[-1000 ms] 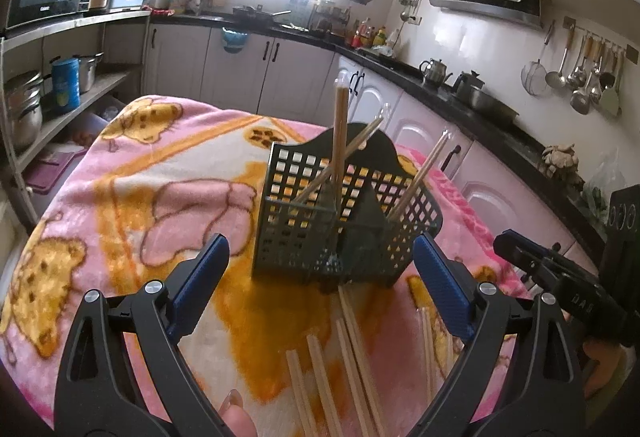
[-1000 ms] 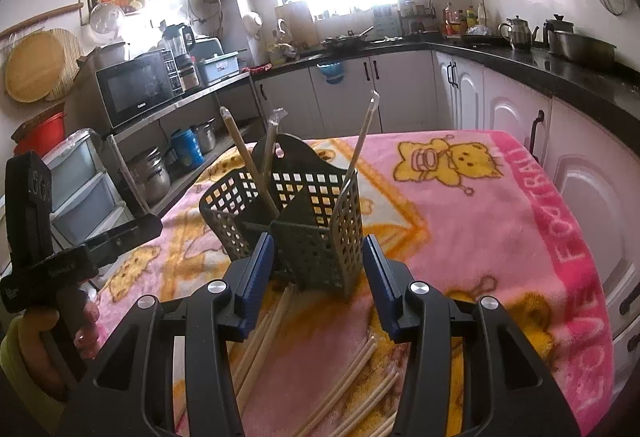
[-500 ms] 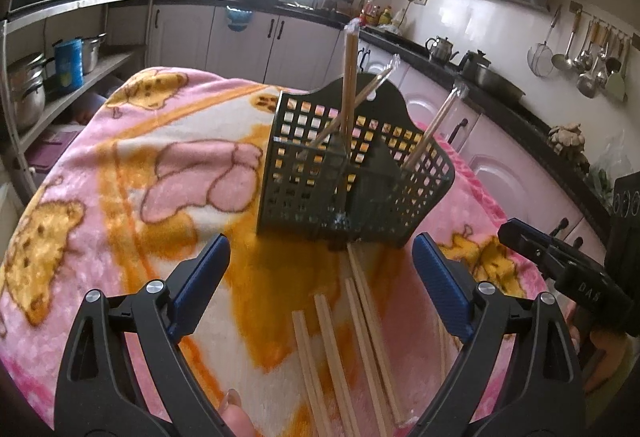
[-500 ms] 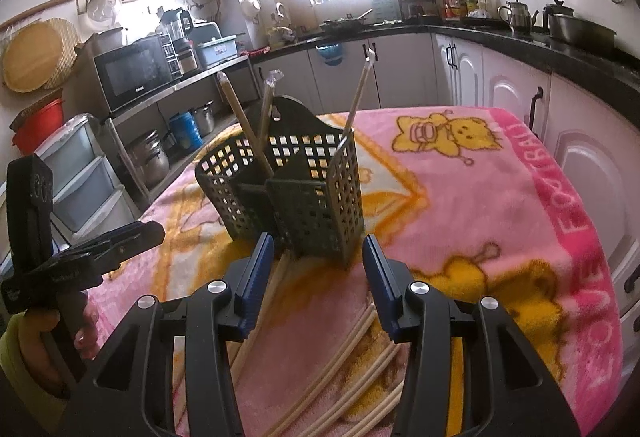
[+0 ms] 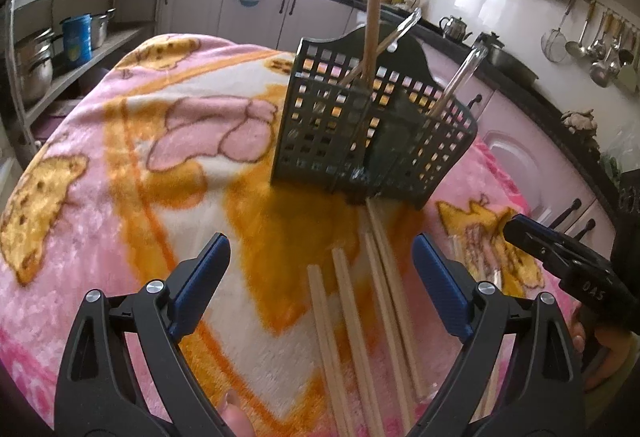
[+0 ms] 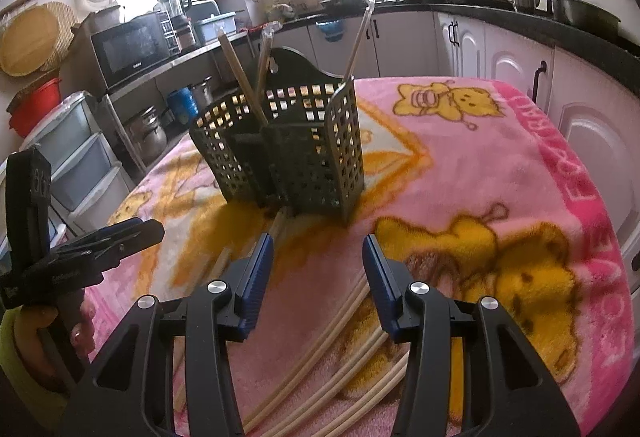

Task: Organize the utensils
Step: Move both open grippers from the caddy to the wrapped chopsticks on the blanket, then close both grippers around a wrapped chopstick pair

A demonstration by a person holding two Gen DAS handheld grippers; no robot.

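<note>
Left wrist view: the left gripper (image 5: 320,265) is seen with its jaws spread wide and nothing between them, tilted downward over the pink blanket (image 5: 120,141). The loose chopsticks (image 5: 360,301) are laid on the blanket directly below and ahead of it, their long axes running roughly along the line the gripper points — away toward the dark slotted utensil holder (image 5: 372,133), whose base is nearly touched by the farthest ends. Because the sticks lie lengthwise to the fingers, a turn of the wrist is judged to be needed before a stick can be pinched across its width.

In the right wrist view the right gripper (image 6: 318,269) is shown at a middling opening, also empty, angled down at a second cluster of pale chopsticks (image 6: 344,341) that runs diagonally under its fingers. The holder (image 6: 288,145) stands upright just beyond, with several wrapped chopsticks (image 6: 244,77) already leaning inside its compartments.

Each hand is judged about equally near its own bundle — neither pad is seen touching a stick.
</note>
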